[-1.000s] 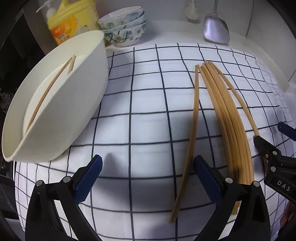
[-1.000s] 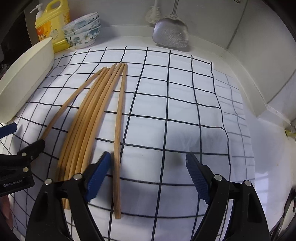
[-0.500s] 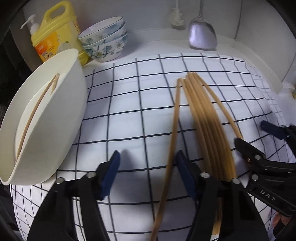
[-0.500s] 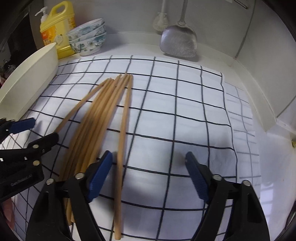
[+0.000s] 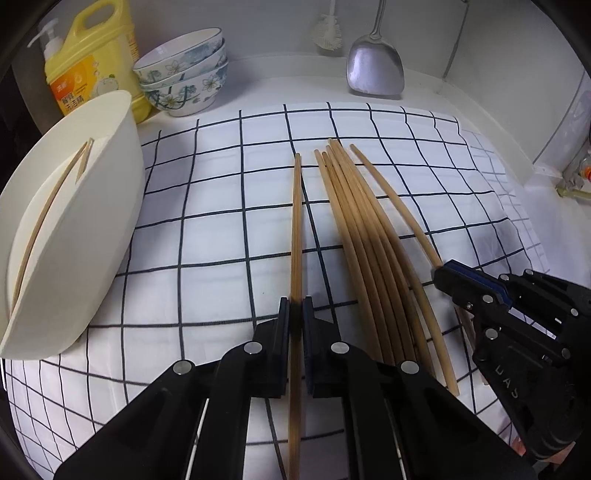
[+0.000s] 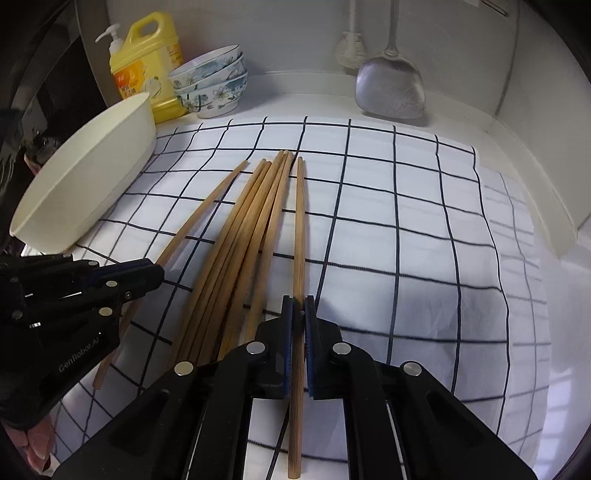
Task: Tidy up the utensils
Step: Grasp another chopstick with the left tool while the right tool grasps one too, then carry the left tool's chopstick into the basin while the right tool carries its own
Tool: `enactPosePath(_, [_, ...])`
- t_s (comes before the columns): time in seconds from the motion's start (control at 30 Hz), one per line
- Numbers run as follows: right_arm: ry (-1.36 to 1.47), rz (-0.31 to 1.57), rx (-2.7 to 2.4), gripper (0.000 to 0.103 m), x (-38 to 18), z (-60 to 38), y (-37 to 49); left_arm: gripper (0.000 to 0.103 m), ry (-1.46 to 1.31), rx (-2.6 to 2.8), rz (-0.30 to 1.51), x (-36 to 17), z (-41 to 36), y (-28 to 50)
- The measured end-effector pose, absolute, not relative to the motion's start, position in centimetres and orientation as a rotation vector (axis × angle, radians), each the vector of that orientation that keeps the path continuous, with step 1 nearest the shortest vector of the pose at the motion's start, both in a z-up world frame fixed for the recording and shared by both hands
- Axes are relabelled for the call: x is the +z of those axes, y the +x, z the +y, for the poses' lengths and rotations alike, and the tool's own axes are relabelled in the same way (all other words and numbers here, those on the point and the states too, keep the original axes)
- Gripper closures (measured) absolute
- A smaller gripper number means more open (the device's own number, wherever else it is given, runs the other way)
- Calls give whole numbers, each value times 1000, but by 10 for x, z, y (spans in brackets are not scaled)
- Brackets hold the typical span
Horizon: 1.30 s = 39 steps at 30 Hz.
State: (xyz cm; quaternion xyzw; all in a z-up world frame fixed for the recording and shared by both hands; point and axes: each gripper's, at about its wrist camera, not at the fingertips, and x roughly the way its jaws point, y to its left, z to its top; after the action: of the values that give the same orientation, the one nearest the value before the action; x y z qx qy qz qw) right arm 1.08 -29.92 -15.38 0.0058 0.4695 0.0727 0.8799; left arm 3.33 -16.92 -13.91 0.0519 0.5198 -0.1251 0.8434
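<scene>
Several bamboo chopsticks [image 5: 364, 236] lie in a bundle on a checked cloth [image 5: 207, 236]. My left gripper [image 5: 295, 314] is shut on the leftmost single chopstick [image 5: 296, 221]. My right gripper [image 6: 298, 306] is shut on the rightmost single chopstick [image 6: 300, 221]. The bundle [image 6: 251, 229] lies between them. Each gripper shows in the other's view: the right one [image 5: 454, 275], the left one [image 6: 155, 271]. A cream oval tub [image 5: 70, 236] at the left holds two chopsticks [image 5: 51, 206].
A yellow detergent bottle [image 5: 92, 62] and stacked floral bowls [image 5: 184, 77] stand at the back left. A metal spatula [image 5: 375, 70] and a brush [image 5: 327, 33] hang at the back wall. A raised white ledge [image 6: 546, 177] borders the right.
Both grippers were open a second ago. Each has moved in over an outer chopstick and closed on it.
</scene>
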Motion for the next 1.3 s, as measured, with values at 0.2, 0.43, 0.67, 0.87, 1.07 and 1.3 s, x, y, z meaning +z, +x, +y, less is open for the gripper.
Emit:
enactPosePath(0.2, [87, 952, 174, 97, -133, -300, -9, 96, 57, -271, 1072, -113, -155, 19])
enactPosePath(0.43, [121, 901, 242, 97, -90, -282, -20, 96, -19, -263, 1022, -58, -125, 0])
enactPosePath(0.67, [87, 838, 321, 97, -46, -225, -7, 96, -73, -218, 931, -8, -66, 4])
enactPosePath(0.87, [99, 814, 342, 97, -33, -151, 20, 96, -67, -190, 888, 10, 13, 30])
enactPosePath(1.07, [131, 860, 316, 97, -46, -80, 56, 96, -52, -212, 917, -8, 82, 66])
enactPosePath(1.3, [178, 965, 288, 97, -71, -37, 97, 96, -57, -234, 1010, -45, 118, 105])
